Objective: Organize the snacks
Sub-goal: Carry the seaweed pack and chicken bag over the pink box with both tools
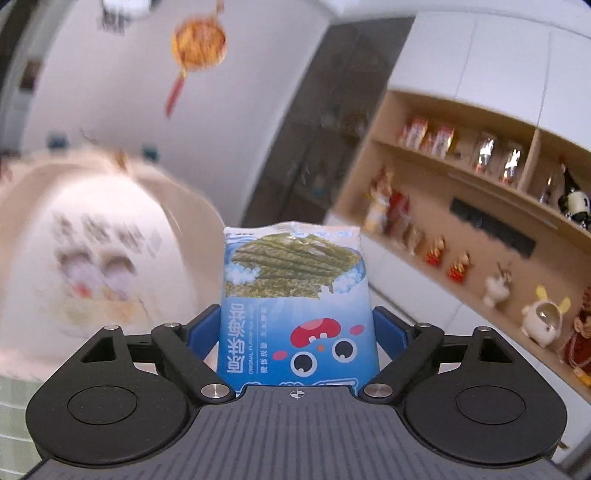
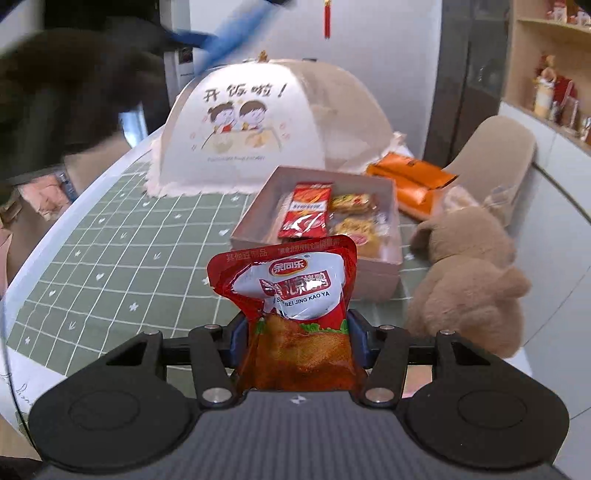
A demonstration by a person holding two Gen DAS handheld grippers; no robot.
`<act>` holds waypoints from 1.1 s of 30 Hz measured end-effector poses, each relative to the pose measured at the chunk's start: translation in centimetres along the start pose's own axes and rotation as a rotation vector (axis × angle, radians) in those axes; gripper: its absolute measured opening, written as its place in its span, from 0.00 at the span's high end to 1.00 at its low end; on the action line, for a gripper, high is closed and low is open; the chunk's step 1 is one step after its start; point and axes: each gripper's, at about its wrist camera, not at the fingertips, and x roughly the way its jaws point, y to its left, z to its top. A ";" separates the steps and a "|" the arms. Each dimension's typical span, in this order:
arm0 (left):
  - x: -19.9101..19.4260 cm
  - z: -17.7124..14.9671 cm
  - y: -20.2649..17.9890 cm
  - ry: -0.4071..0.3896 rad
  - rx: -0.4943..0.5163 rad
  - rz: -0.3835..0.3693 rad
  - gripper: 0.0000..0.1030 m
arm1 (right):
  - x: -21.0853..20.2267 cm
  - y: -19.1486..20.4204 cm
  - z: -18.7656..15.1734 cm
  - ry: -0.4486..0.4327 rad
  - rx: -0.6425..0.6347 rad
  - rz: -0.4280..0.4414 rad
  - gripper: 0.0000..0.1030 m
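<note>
My left gripper (image 1: 297, 332) is shut on a blue seaweed snack packet (image 1: 295, 291) and holds it up in the air, facing the wall and shelves. My right gripper (image 2: 297, 332) is shut on a red roast-duck snack packet (image 2: 295, 295) and holds it above the table, just in front of a pink box (image 2: 384, 280). The box holds several snack packets, among them a red one (image 2: 306, 216). The left gripper with its blue packet shows blurred at the top left of the right wrist view (image 2: 236, 33).
A white mesh food cover (image 2: 258, 125) stands behind the box on a green grid tablecloth (image 2: 122, 251). A brown plush bear (image 2: 469, 269) sits right of the box; orange packets (image 2: 410, 173) lie behind it. Wooden shelves (image 1: 480, 192) with snacks and figurines line the right wall.
</note>
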 end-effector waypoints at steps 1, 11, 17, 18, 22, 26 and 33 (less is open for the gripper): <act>2.8 -1.0 0.9 0.104 -0.036 0.010 0.13 | -0.1 0.0 -0.1 0.002 -0.002 -0.007 0.47; 6.8 -5.5 5.3 0.157 -0.114 -0.073 0.16 | 2.4 -2.6 -0.2 0.080 0.049 -0.044 0.46; 1.6 -4.5 7.2 0.083 -0.227 -0.044 0.16 | 2.1 -3.5 3.7 -0.039 0.114 -0.021 0.46; 0.8 -5.2 7.6 0.124 -0.219 -0.042 0.16 | 1.7 -3.6 4.6 -0.092 0.120 -0.029 0.46; -1.9 -9.6 7.8 0.259 -0.178 0.008 0.17 | 2.8 -3.3 9.5 -0.191 0.123 -0.055 0.38; -4.7 -14.8 8.6 0.373 -0.223 0.003 0.28 | 8.6 -3.6 14.2 -0.117 0.117 -0.026 0.12; -10.6 -18.8 11.1 0.410 -0.260 0.091 0.33 | 12.1 1.2 8.6 0.037 -0.082 0.046 0.22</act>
